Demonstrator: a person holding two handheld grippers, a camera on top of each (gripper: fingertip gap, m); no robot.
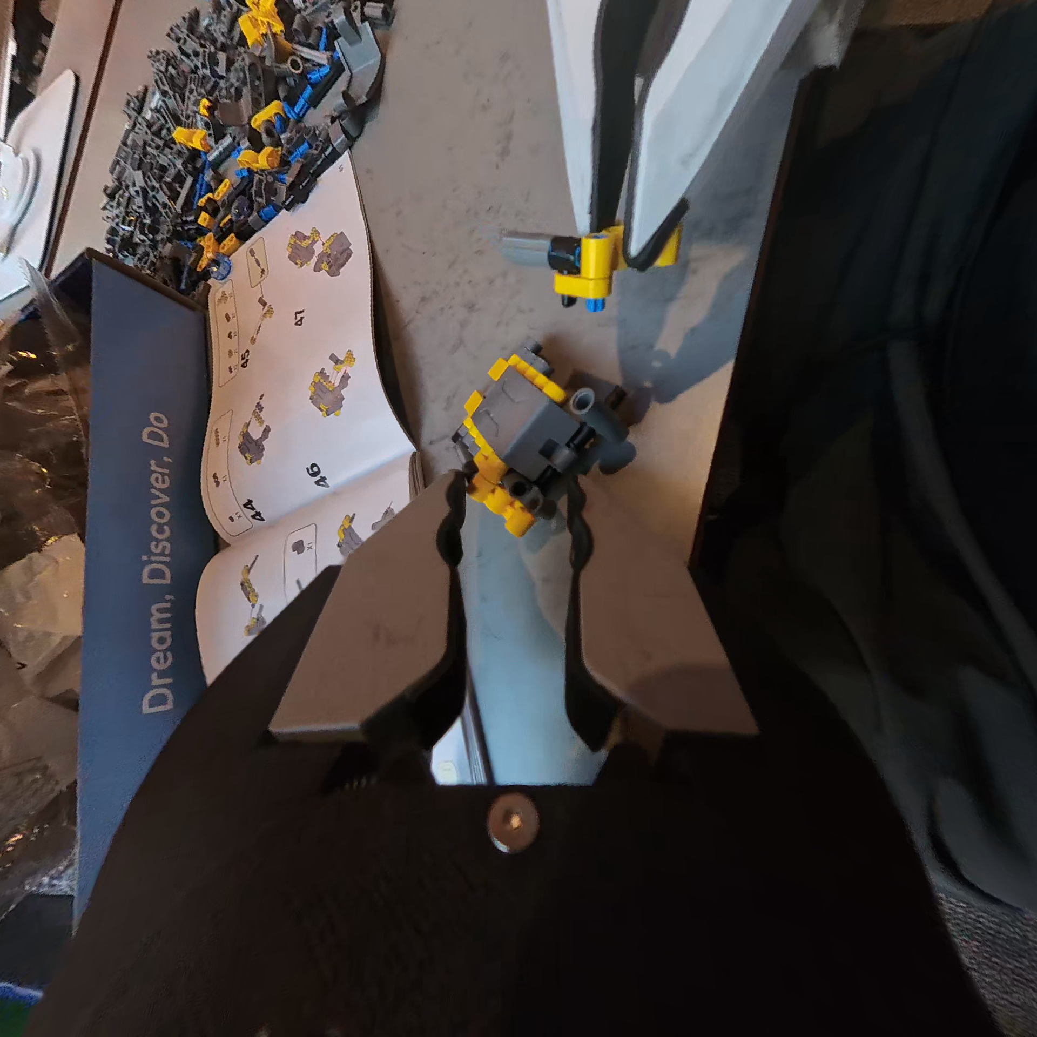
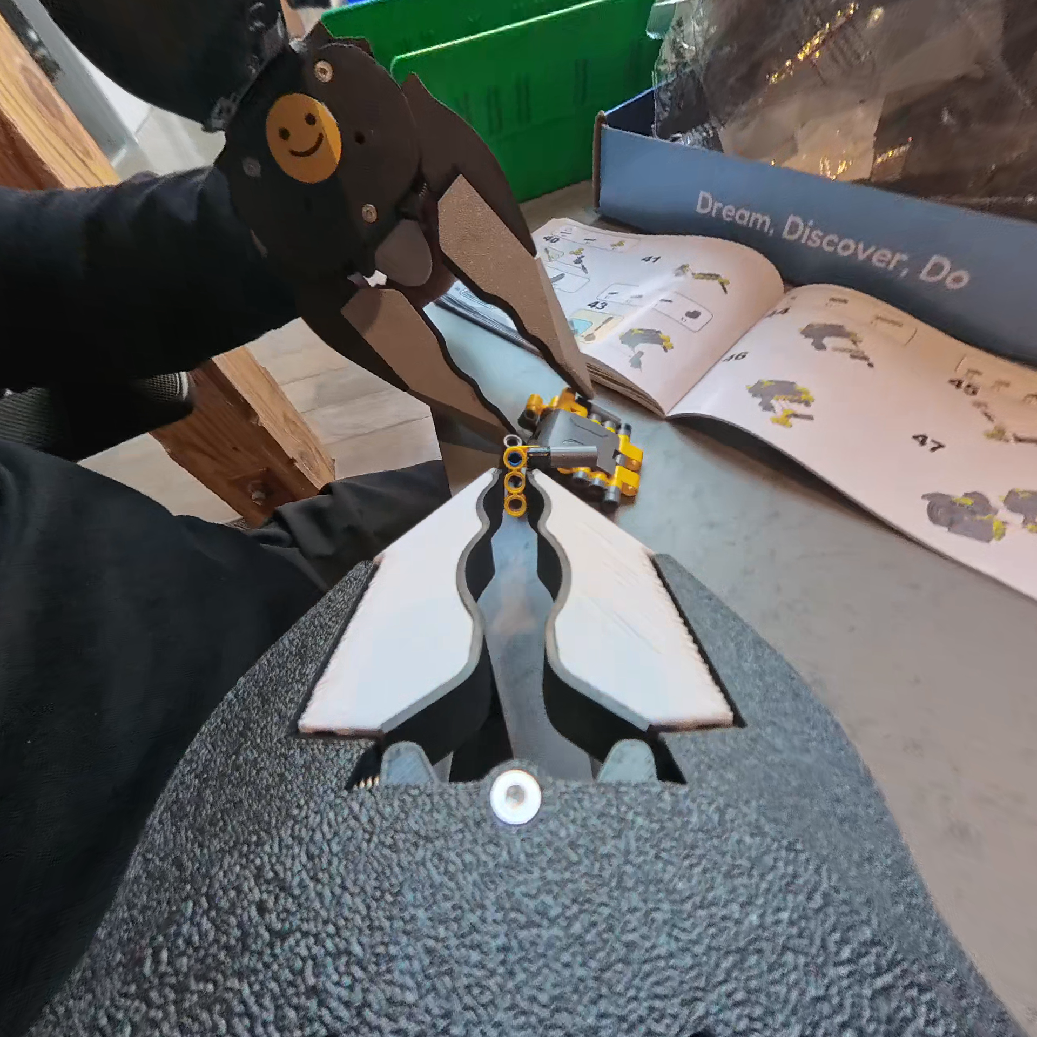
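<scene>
A grey and yellow brick assembly [image 1: 524, 429] lies on the grey table [image 1: 460, 168]. My left gripper [image 1: 515, 489] has its dark fingers closed on the assembly's near yellow and black end, one tip on each side. In the right wrist view this gripper [image 2: 547, 412] comes down from the upper left onto the assembly [image 2: 583, 443]. My right gripper [image 2: 514, 477], with white fingers, is shut on a small yellow three-hole beam [image 2: 515, 494] that carries a black pin and a grey axle piece. It holds the beam right in front of the assembly. The beam also shows in the left wrist view [image 1: 589, 264].
An open instruction booklet [image 2: 785, 393] lies beside the assembly, against a blue box [image 2: 813, 235]. A pile of loose grey, yellow and blue pieces [image 1: 241, 140] lies farther off. Green bins [image 2: 533, 73], plastic bags [image 2: 842, 84] and a wooden post [image 2: 252, 426] stand around. Dark clothing [image 1: 898, 449] borders the table. Left tips to right tips: about 7 centimeters.
</scene>
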